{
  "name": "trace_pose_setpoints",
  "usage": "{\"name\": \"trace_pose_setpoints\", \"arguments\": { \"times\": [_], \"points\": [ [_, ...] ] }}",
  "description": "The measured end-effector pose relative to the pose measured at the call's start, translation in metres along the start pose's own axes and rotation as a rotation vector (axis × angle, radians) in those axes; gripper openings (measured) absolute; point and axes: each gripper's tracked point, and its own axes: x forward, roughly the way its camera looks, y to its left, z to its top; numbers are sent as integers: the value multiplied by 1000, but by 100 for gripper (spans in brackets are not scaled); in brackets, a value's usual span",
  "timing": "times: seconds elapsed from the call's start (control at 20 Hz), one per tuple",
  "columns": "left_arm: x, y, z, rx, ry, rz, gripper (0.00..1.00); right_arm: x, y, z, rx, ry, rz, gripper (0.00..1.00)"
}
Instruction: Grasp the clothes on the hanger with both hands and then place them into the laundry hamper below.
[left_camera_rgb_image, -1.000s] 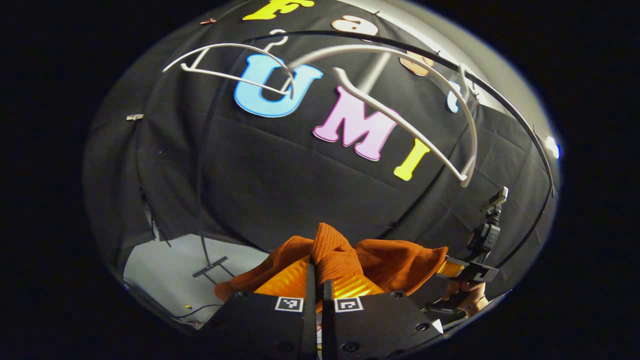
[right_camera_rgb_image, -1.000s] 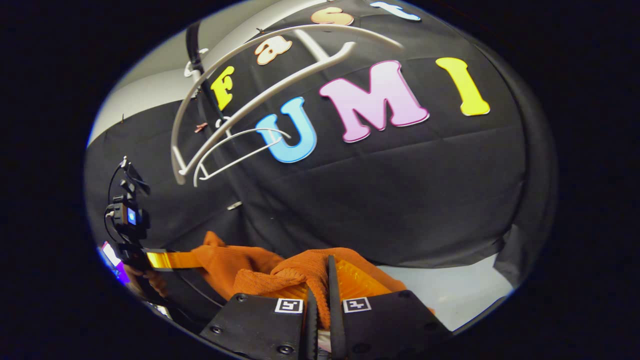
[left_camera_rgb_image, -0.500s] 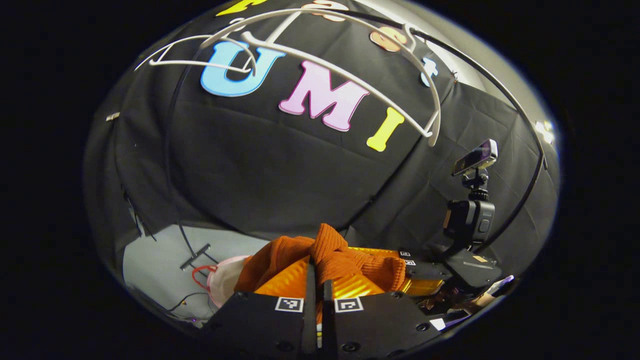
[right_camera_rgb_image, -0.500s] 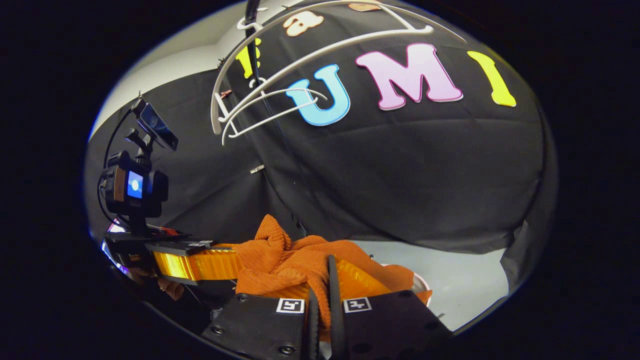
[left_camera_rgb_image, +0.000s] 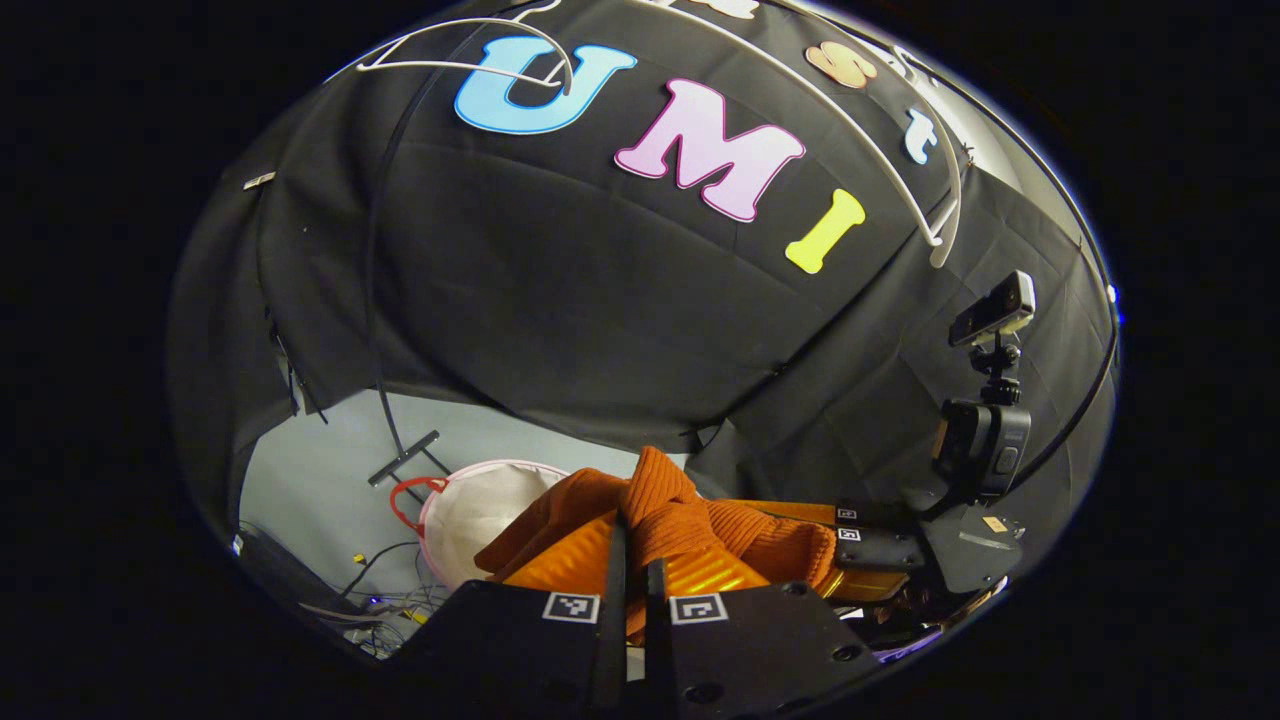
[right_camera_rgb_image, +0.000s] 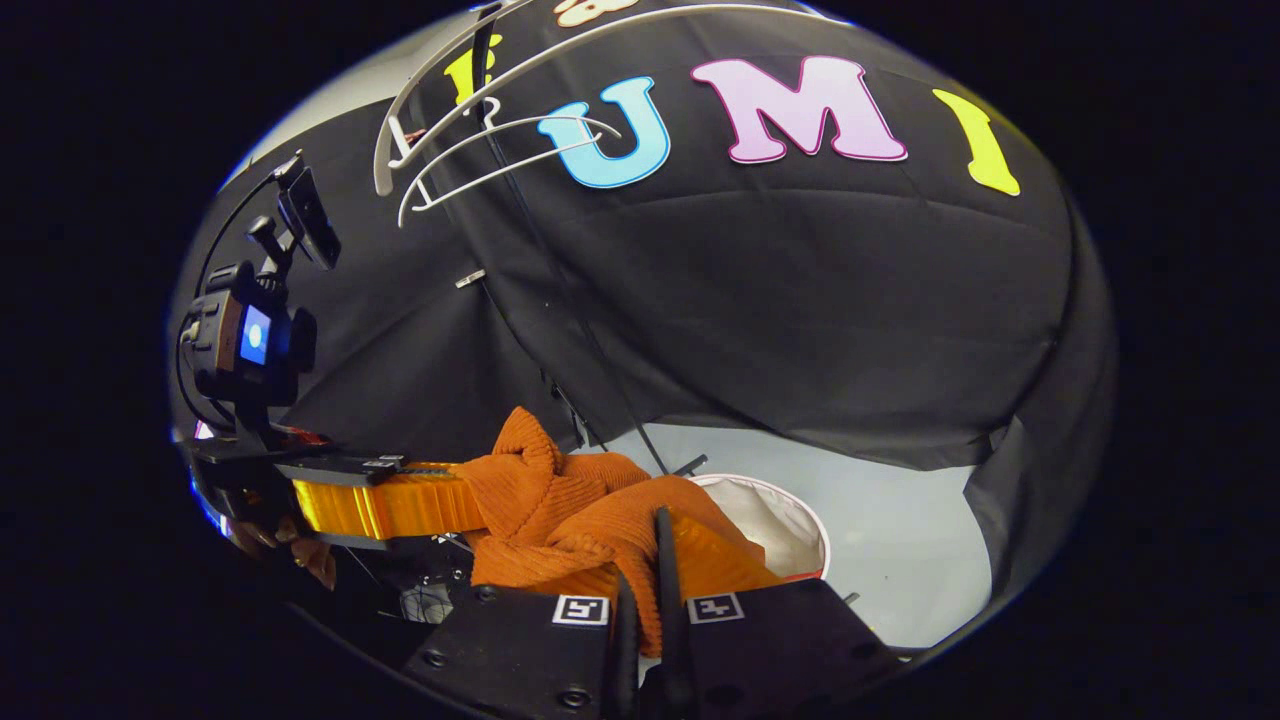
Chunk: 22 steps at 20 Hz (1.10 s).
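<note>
both grippers hold the orange knit top, off the hangers and above the floor. left gripper (left_camera_rgb_image: 630, 560) jaws nearly closed, pinching a ridge of the top (left_camera_rgb_image: 670, 510) that sticks up between the fingers. right gripper (right_camera_rgb_image: 640, 570) same, jaws narrow with a fold of the top (right_camera_rgb_image: 580, 510) clamped between them. in the right gripper view the left gripper sits off to the left, its fingers (right_camera_rgb_image: 390, 505) reaching in flat and gripping a peaked bunch of the fabric; in the left gripper view the right gripper shows at lower right, close by, with the cloth bunched between the 2. the white hangers (left_camera_rgb_image: 880, 150) hang bare near the top of the left gripper view, well above the top; in the right gripper view 2 bare hangers (right_camera_rgb_image: 470, 150) show at upper left. so grasp and pull-off look done. the hamper (left_camera_rgb_image: 480, 500), white with a pink rim and a red handle, stands on the grey floor (left_camera_rgb_image: 320, 480) below, its rim (right_camera_rgb_image: 800, 515) just behind the cloth in the right gripper view. top looks not yet inside it, cannot tell how high above. left to do, as a guess: lower both grippers over the opening, open the jaws, let the top drop in. risk: a sleeve may drape over the rim.
</note>
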Motion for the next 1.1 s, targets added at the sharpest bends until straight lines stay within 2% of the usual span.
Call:
{"name": "trace_pose_setpoints", "arguments": {
  "times": [0.05, 0.15, 0.2, 0.25, 0.3, 0.4, 0.5, 0.65, 1.1],
  "points": [
    [-3, 4, 0, 6, 5, 17, 12, 0, -4, 1, -7, 1, -16, 8],
    [-3, 20, -1, 32, 14, 88, 17, 2, -13, 2, -22, 6, -52, 29],
    [8, 30, -2, 37, 15, 117, 44, 1, -16, 3, -34, 4, -63, 41],
    [-14, 23, 6, 30, 12, 112, 71, 0, -20, 4, -41, 3, -72, 53],
    [-4, 25, 4, 17, 7, 107, 98, -3, -20, 7, -34, -7, -63, 65],
    [-1, 30, 11, 8, -7, 115, 95, -4, -20, 15, -24, -29, -58, 92],
    [-6, 42, 7, 17, -15, 139, 95, -5, -20, 23, -47, -41, -64, 94],
    [-14, 43, 8, 18, -23, 138, 96, -4, -16, 26, -57, -52, -61, 97],
    [-45, 46, 15, 37, -60, 145, 96, -16, 1, 20, -58, -50, -78, 96]
  ]
}}
